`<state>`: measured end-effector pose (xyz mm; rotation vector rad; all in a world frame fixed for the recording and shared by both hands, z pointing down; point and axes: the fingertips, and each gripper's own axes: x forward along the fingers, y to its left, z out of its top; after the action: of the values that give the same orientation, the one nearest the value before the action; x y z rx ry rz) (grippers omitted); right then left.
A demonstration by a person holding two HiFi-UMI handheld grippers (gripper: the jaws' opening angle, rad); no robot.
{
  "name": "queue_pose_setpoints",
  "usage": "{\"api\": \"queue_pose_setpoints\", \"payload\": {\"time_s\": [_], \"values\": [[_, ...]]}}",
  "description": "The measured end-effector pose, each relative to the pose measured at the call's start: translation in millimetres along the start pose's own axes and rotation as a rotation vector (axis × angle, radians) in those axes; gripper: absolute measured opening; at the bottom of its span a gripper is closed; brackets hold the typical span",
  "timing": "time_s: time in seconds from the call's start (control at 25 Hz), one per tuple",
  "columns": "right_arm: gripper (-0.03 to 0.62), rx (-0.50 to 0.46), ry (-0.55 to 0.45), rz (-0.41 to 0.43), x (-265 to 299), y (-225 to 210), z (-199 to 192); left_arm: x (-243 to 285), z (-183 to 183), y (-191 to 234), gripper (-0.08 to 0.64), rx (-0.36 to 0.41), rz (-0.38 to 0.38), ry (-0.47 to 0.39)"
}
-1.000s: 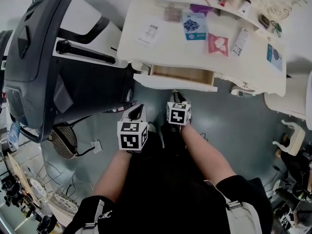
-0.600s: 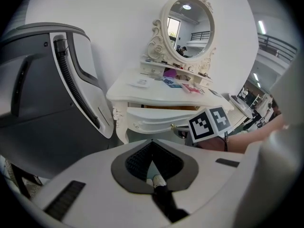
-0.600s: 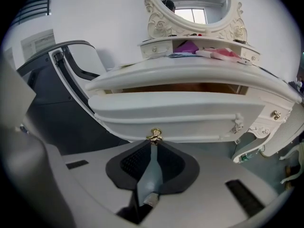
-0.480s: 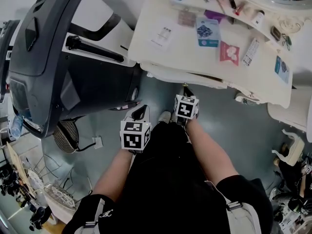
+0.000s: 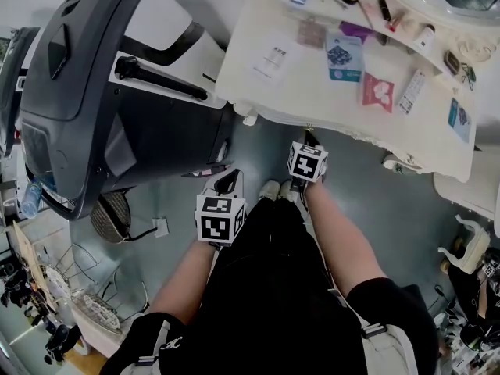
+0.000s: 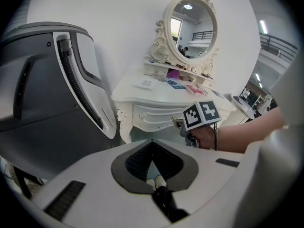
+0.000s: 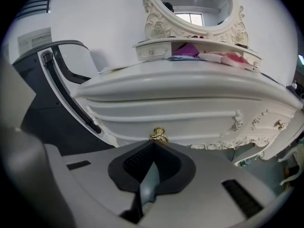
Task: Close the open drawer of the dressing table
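Drawer (image 7: pixel 180 120) was pushed flush — open a second earlier, task judged done; right gripper (image 7: pixel 153 148) was closed at its gold knob (image 7: pixel 158 136), left gripper (image 6: pixel 152 144) closed, empty.

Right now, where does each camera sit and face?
Head view: overhead, steeply down on dressing table, forearms, left gripper, right gripper.
Left gripper view: low, facing dressing table and mirror; own jaws shut.
Right gripper view: close to drawer front, shut jaws at gold knob.
Shared: head and left gripper views both show the right gripper.
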<state>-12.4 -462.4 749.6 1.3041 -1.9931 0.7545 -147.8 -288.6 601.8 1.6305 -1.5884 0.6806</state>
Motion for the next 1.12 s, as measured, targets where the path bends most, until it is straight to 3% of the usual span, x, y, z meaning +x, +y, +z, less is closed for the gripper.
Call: {"api": "queue_pose_setpoints", "payload": {"time_s": [0.32,0.6,0.84,1.12], "values": [[0.011,-0.056,0.002,-0.027,9.0,0.9,8.9,-6.0,-1.9,6.1,0.008,-0.009,0.011,-0.009],[0.011,0.002,-0.054,0.007,-17.5,-6.8,15.1,-6.5,8.3,-3.8,0.008,-0.027,-0.044,-0.045],[0.009,0.023,-0.151,0.038,-87.4,-19.6,34.1,-2.0,42.9,-29.1,0.008,-0.008,-0.095,-0.11],[0.009,-0.053,-0.371,0.042,-198.4,-29.5,92.9,-7.7,103.6,-93.6,0.008,0.091,-0.211,-0.22]]}}
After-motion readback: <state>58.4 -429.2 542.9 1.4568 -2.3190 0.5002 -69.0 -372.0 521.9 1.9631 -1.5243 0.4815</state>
